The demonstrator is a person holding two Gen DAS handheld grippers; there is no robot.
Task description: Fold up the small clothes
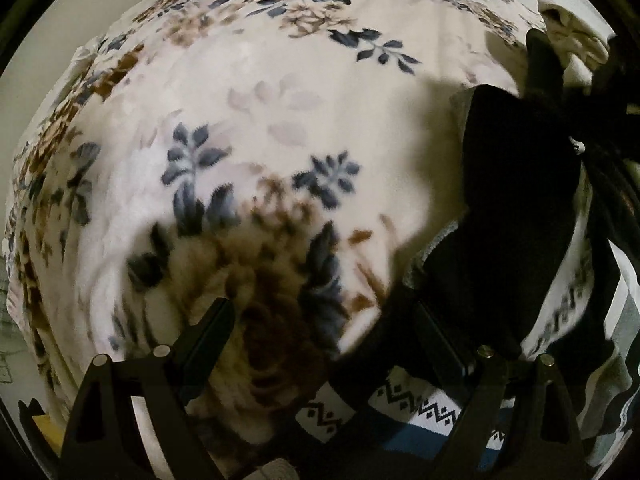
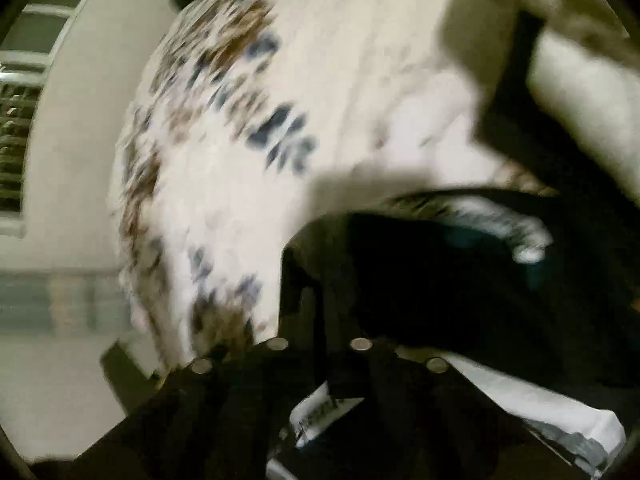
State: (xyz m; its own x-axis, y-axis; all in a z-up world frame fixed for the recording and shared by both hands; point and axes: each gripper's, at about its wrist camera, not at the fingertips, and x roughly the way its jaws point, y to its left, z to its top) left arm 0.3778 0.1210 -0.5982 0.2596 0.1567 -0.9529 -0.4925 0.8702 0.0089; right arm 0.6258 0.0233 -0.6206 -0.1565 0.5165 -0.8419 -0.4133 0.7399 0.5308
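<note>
Two grippers over floral blanket (image 1: 248,128), which serves as folding surface. Left gripper (image 1: 320,320): jaws wide, empty, poised to take an edge. Black garment (image 1: 520,184): right of it, draped, lifted. Right gripper (image 2: 316,320): jaws shut, apparently pinching the garment's dark cloth.

Both views are dimly lit and bent by the fisheye, with black corners. Hard shadows are cast across the floral blanket (image 1: 248,128). The right wrist view is heavily smeared by motion blur.

Fuzzy fleece blanket (image 1: 280,92), matt black garment (image 1: 520,184)
</note>
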